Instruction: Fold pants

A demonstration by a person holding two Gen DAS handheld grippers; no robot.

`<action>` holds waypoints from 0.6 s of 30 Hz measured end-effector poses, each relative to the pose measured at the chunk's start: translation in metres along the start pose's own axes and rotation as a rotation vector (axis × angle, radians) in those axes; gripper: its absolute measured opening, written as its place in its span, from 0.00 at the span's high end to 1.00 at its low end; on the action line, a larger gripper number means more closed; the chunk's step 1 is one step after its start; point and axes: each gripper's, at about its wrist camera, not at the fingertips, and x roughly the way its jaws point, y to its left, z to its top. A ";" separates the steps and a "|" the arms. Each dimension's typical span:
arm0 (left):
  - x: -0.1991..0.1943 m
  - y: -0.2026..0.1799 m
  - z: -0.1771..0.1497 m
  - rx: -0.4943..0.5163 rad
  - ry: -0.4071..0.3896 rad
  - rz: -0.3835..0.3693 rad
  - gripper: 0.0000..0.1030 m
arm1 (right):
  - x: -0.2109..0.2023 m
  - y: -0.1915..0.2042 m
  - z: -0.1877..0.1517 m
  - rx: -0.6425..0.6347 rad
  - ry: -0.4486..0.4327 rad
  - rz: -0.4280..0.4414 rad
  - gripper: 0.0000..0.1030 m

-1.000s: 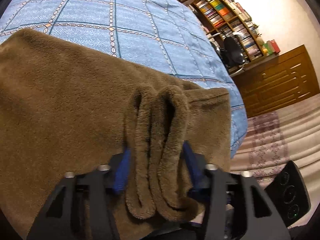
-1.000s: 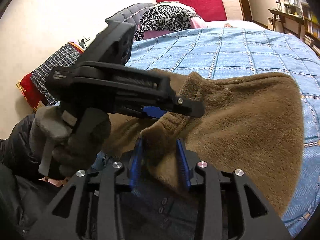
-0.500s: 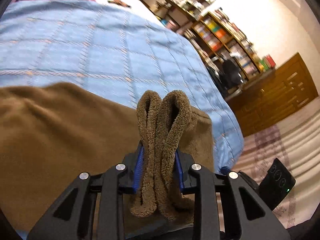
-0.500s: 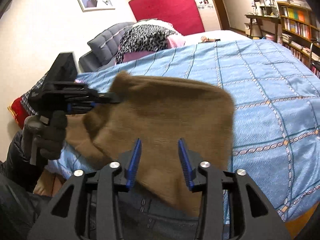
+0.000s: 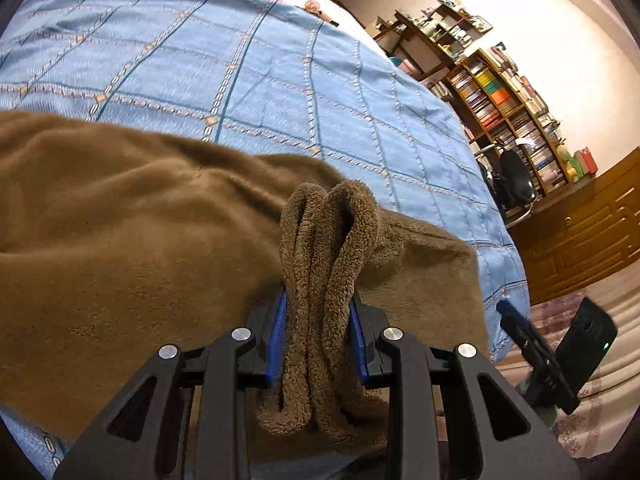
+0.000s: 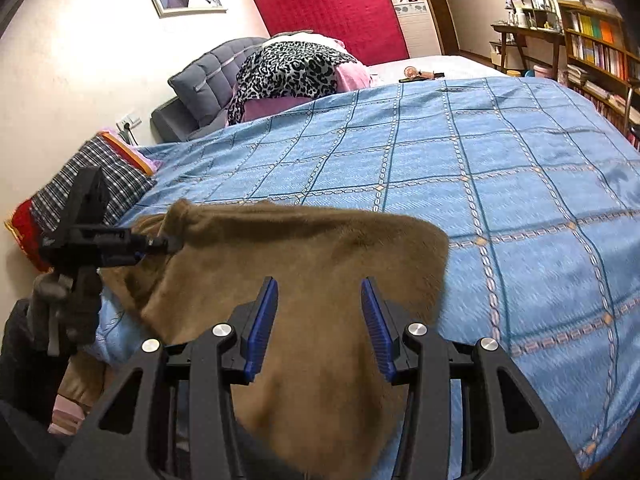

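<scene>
Spreading under everything: the bed (image 6: 500, 184), its blue checked cover carrying the whole job; the near edge drops off toward the floor.
Pants: the brown fleece pants (image 6: 320, 280) lie across the near part of the bed, one end draped over the near edge toward the person, the far fold line running across the cover.
Bookshelf: a bookshelf (image 5: 508, 100) stands against the far wall, well apart from the work.
Pillows: a leopard-print pillow (image 6: 288, 68) sits at the head of the bed, clear of the pants.
Left gripper: the left gripper (image 5: 318, 340) is clamped on a bunched double fold of the pants, thick fleece standing up between its blue pads (image 5: 278, 340). In the right wrist view it holds that corner at the left side of the bed (image 6: 160, 244).
Right gripper: the right gripper (image 6: 320, 324) has its jaws wide apart with nothing between them; the pants lie beneath and beyond it, not gripped.
What has changed: a second ago the right gripper was pinching the fleece close beside the left one; it has since let go and drawn back, and the cloth has settled flatter on the cover.
Meaning for the task: one fold looks laid down; my judgement is that the left corner remains to be set down, or the right needs a fresh grip for the next fold.
</scene>
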 end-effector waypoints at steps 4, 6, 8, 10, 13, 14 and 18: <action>0.012 0.007 0.001 -0.007 -0.005 0.011 0.73 | 0.030 0.000 0.003 -0.017 0.023 -0.045 0.57; 0.019 0.007 0.000 0.008 -0.009 0.033 0.73 | 0.047 -0.007 -0.001 -0.005 0.054 -0.081 0.57; 0.026 0.008 -0.001 0.022 -0.011 0.053 0.72 | 0.062 -0.015 -0.009 0.006 0.085 -0.092 0.57; 0.033 0.012 -0.003 0.021 -0.011 0.068 0.69 | 0.069 -0.016 -0.014 -0.008 0.082 -0.100 0.57; 0.036 0.017 -0.006 0.000 -0.018 0.071 0.65 | 0.073 -0.012 -0.016 -0.035 0.081 -0.117 0.56; 0.035 0.018 -0.006 -0.004 -0.020 0.068 0.63 | 0.073 -0.013 -0.016 -0.034 0.082 -0.118 0.56; 0.024 0.017 -0.003 -0.032 -0.049 0.093 0.48 | 0.075 -0.015 -0.014 -0.022 0.094 -0.110 0.56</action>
